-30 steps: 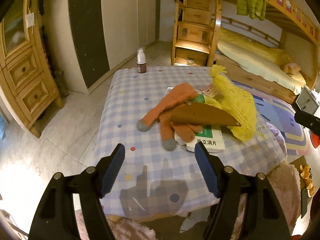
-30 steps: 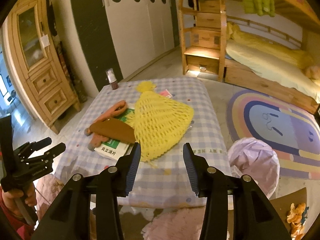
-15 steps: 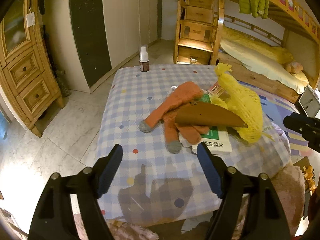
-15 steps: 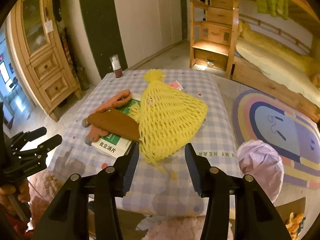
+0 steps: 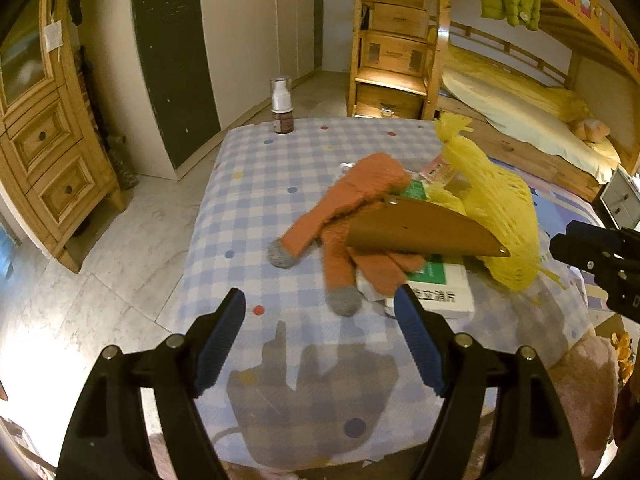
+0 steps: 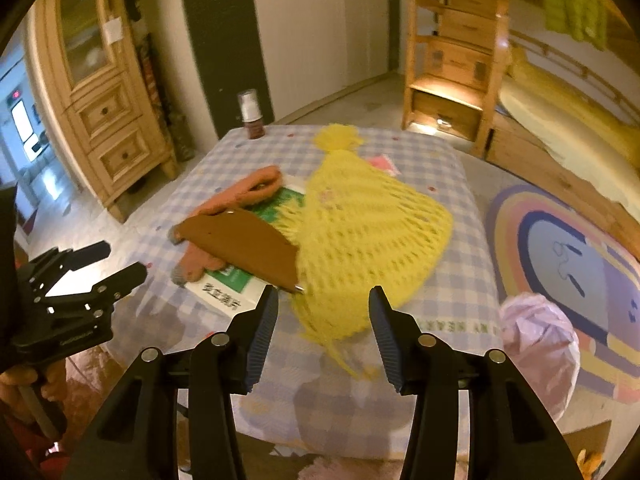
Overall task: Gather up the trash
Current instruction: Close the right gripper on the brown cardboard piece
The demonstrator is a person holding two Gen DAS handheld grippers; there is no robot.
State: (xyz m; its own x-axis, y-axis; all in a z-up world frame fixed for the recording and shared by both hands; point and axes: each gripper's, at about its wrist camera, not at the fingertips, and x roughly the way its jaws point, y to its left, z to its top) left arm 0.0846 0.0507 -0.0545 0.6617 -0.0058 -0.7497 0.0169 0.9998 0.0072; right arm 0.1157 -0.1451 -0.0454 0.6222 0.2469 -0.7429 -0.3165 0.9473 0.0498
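A small table with a checked cloth (image 5: 256, 200) (image 6: 452, 272) carries a heap of items. A yellow net bag (image 5: 492, 208) (image 6: 368, 224) lies on the right of the heap. A brown leather case (image 5: 420, 232) (image 6: 244, 244) rests across orange gloves (image 5: 352, 208) (image 6: 244, 192) and a green-and-white medicine box (image 5: 436, 284) (image 6: 228, 288). My left gripper (image 5: 320, 316) hovers open before the gloves' grey fingertips. My right gripper (image 6: 322, 308) stands open just short of the net bag's near edge, nothing between its fingers.
A small spray bottle (image 5: 282, 106) (image 6: 250, 114) stands at the table's far left corner. A pink bag (image 6: 540, 352) sits on the floor right of the table, by a rainbow rug (image 6: 576, 264). A wooden cabinet (image 5: 44, 148) is left, a bunk bed (image 5: 520, 108) behind.
Both grippers have come closer to the table and lower; the heap looms larger in each view. The right gripper has rolled a little. Nothing on the table has moved.
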